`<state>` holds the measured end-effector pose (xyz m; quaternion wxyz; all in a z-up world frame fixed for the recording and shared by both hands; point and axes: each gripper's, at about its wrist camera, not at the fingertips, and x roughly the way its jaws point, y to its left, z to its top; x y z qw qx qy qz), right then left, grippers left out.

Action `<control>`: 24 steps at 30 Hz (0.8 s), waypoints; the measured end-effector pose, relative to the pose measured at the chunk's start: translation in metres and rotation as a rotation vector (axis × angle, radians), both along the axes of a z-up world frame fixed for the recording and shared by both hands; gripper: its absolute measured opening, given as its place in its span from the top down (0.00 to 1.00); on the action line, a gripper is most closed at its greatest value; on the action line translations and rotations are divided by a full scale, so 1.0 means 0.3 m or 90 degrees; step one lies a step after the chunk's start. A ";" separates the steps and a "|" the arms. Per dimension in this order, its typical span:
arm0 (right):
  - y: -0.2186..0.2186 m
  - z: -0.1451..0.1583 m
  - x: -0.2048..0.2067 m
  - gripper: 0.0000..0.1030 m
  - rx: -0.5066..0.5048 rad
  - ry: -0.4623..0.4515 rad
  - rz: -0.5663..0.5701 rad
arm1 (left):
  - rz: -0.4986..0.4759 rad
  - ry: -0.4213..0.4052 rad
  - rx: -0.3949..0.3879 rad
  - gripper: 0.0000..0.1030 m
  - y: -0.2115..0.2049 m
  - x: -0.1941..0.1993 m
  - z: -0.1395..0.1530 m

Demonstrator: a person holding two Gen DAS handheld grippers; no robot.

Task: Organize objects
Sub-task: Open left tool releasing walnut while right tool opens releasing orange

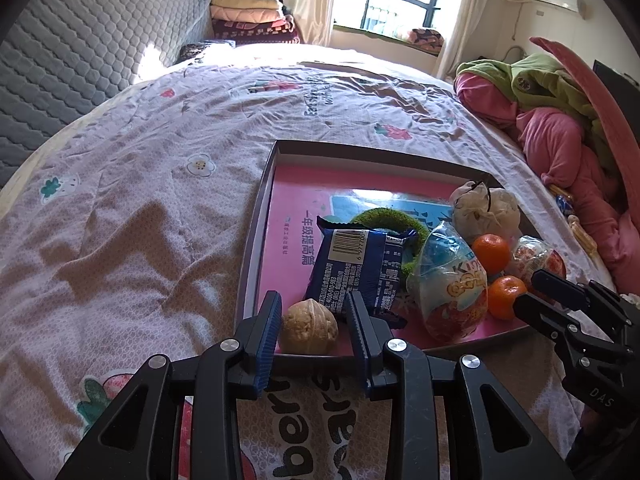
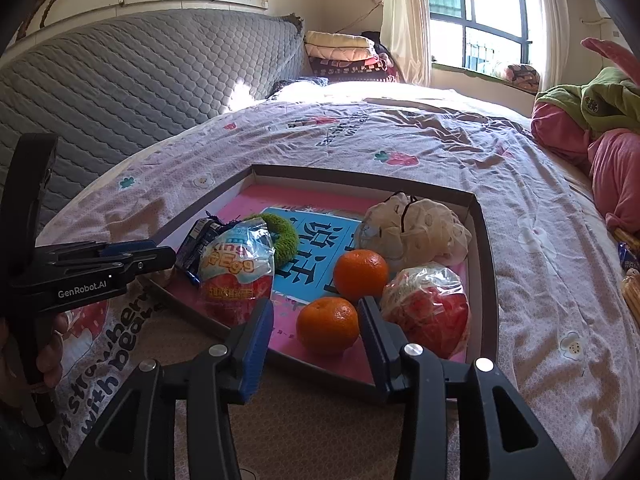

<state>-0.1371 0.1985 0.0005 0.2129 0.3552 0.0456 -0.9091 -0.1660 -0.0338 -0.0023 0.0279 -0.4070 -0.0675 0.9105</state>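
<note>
In the shallow grey cardboard tray (image 1: 262, 184) on the bed: both hand-held grippers open over snacks.

At the tray's near-left corner, the left hand-held gripper (image 1: 314, 314) straddles the beige wrinkled walnut (image 1: 309, 327), jaws apart; it looks hard, light and prone to roll, so pinch across its middle. Just beyond lies the dark blue crinkly snack packet (image 1: 356, 268), probably slippery. At the tray's near-right side, the right hand-held gripper (image 2: 316, 320) brackets the nearer round orange tangerine (image 2: 328, 324), unclosed; soft-skinned, take it gently. The low rim is close; open bedsheet lies left of the tray.
</note>
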 end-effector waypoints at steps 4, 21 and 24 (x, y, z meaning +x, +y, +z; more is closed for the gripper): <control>0.000 0.003 0.002 0.56 -0.001 0.002 -0.002 | 0.001 0.000 0.005 0.65 -0.002 0.005 0.007; 0.013 0.041 0.012 0.43 -0.021 0.019 -0.006 | 0.012 0.001 0.009 0.45 0.013 0.029 0.052; 0.017 0.051 0.016 0.41 -0.024 0.024 -0.005 | 0.010 0.000 0.015 0.42 0.015 0.037 0.061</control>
